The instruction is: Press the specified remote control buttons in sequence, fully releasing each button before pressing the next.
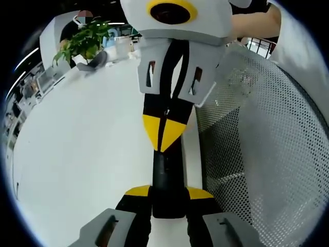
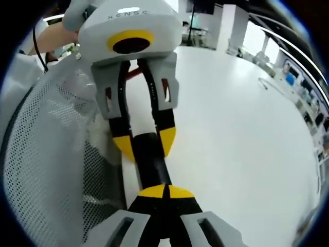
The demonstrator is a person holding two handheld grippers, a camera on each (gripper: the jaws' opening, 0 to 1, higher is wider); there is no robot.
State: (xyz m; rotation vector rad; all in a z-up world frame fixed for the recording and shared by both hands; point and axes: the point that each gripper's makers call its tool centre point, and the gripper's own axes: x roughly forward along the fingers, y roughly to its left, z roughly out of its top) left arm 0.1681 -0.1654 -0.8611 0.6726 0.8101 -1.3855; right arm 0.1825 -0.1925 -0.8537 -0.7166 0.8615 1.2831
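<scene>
White tabletop [image 1: 77, 154] spreads wide in both views, bare and glossy. Nearest in the left gripper view, the left hand-held gripper [image 1: 168, 198] has its yellow-tipped jaws closed on the sides of a black remote control [image 1: 167, 180], which lies on the tabletop pointing away along the jaws. At the remote's far end the right hand-held gripper [image 1: 162, 136] comes down from above — its jaws drawn together to a point, tip touching the remote's top face. Just beside the remote, to the right, lies a white mesh basket [image 1: 262, 154]. Farther back stand a green potted plant [image 1: 85, 41] and office desks.

In the right gripper view the right hand-held gripper [image 2: 165, 191] has its jaws pressed together on the near end of the remote control [image 2: 150, 162], while the left hand-held gripper [image 2: 145, 141] clasps the far end — the mesh basket [image 2: 46, 164] is to the left.
</scene>
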